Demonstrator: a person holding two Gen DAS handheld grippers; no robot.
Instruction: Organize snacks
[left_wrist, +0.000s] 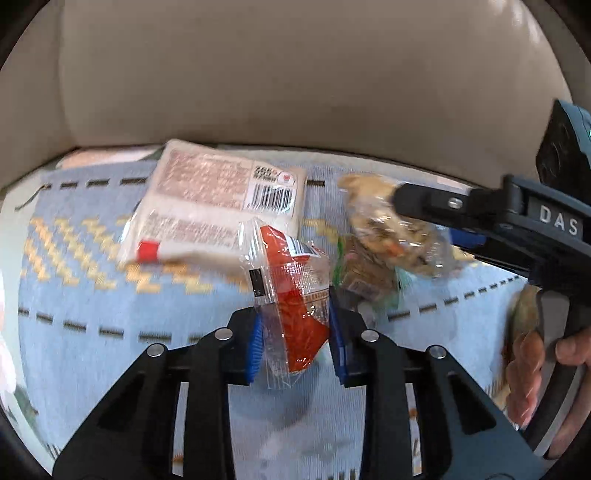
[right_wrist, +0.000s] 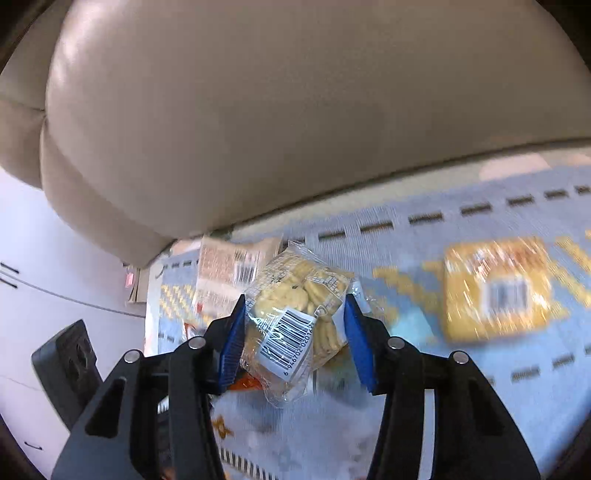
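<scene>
Now your left gripper (left_wrist: 295, 332) pinches the red pack (left_wrist: 295, 295), your right gripper (right_wrist: 295, 339) the cookies (right_wrist: 295, 317); keep both fingers tight.

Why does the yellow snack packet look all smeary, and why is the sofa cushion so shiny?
Right wrist view: the yellow packet is motion-blurred, while the cookie bag in the right gripper stays sharp; window-like glare whitens the cushion. Left wrist view: the blanket smears, the red packet in the left gripper is clearer; fisheye bends the edges.
</scene>
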